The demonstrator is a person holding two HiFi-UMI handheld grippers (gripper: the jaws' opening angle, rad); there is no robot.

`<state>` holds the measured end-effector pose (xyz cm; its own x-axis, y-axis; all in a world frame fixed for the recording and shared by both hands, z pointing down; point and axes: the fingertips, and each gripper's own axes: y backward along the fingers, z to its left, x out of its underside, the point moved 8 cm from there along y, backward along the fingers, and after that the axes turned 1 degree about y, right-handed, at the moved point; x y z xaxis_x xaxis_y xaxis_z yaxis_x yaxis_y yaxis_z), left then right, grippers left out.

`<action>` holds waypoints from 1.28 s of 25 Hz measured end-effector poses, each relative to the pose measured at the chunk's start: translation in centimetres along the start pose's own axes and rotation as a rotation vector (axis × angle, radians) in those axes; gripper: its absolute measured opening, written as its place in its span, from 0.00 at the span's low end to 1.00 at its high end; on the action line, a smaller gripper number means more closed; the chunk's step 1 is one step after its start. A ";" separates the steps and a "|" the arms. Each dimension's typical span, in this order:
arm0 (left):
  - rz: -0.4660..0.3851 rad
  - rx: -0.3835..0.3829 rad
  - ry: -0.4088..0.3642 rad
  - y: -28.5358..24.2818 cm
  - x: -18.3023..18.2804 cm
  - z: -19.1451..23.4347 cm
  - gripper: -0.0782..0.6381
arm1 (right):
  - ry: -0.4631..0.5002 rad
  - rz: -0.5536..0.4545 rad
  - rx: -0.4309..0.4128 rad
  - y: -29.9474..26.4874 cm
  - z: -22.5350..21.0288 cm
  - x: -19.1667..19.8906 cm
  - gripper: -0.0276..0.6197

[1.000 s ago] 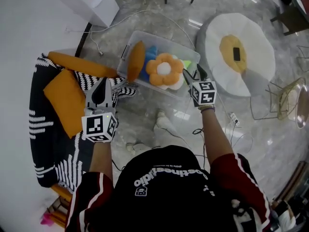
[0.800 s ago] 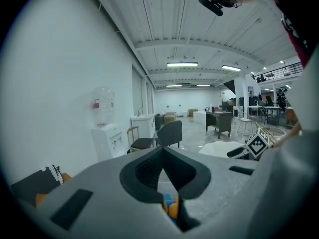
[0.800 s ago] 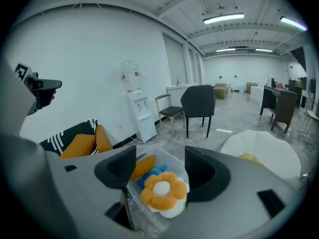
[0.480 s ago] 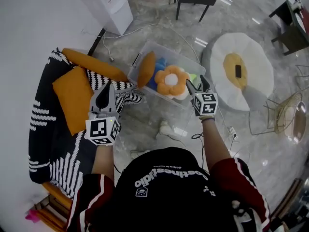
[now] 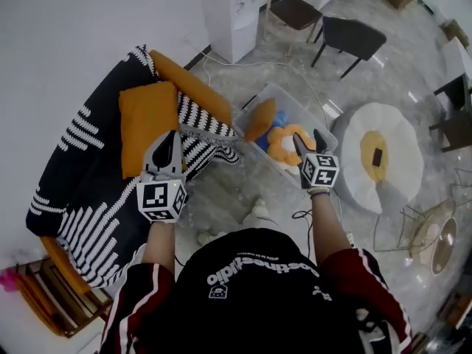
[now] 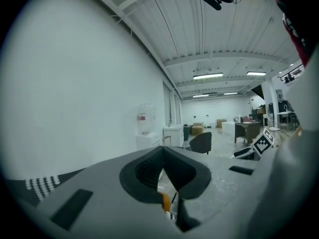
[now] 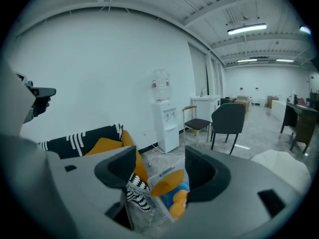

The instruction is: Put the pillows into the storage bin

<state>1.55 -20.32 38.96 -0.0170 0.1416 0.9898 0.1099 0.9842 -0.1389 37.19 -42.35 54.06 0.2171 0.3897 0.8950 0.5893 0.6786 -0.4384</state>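
Observation:
A clear storage bin [image 5: 247, 109] stands on the floor beside the sofa. In it lie an orange oval pillow [image 5: 259, 119], an orange flower pillow [image 5: 289, 144] and something blue. A square orange pillow [image 5: 147, 120] rests on the sofa's black-and-white throw [image 5: 81, 168]. My left gripper [image 5: 168, 137] is shut and empty, held over the throw's edge just right of that pillow. My right gripper [image 5: 308, 139] hovers over the bin's right end; its jaws stand wide apart and are closing a little, with nothing between them. The right gripper view looks down at the bin [image 7: 162, 176] and the sofa pillow [image 7: 104, 146].
A white water dispenser [image 5: 232, 6] and two dark chairs [image 5: 346, 39] stand beyond the bin. A round fried-egg cushion [image 5: 380, 157] lies right of it. Cables run across the marble floor [image 5: 228, 198]. A wooden crate [image 5: 51, 301] sits at the sofa's near end.
The head view has swung so that more of the sofa shows and the bin sits further right. Both grippers keep their states; the left one now lies nearer the sofa's orange pillow.

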 end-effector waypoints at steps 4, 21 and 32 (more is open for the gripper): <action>-0.018 -0.097 0.024 4.7 0.2 5.1 0.11 | 0.039 0.004 -0.075 -1.4 6.4 -1.1 0.51; -0.057 -0.280 0.077 22.7 2.5 19.1 0.11 | 0.114 0.037 -0.317 -2.6 31.3 0.1 0.51; 0.045 -0.288 0.124 25.3 7.3 22.2 0.11 | 0.119 0.182 -0.415 -5.3 39.6 7.0 0.54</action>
<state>-17.87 8.01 41.91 0.1133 0.1534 0.9817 0.3851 0.9040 -0.1857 4.75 -18.51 59.39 0.4188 0.3887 0.8206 0.7899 0.2898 -0.5404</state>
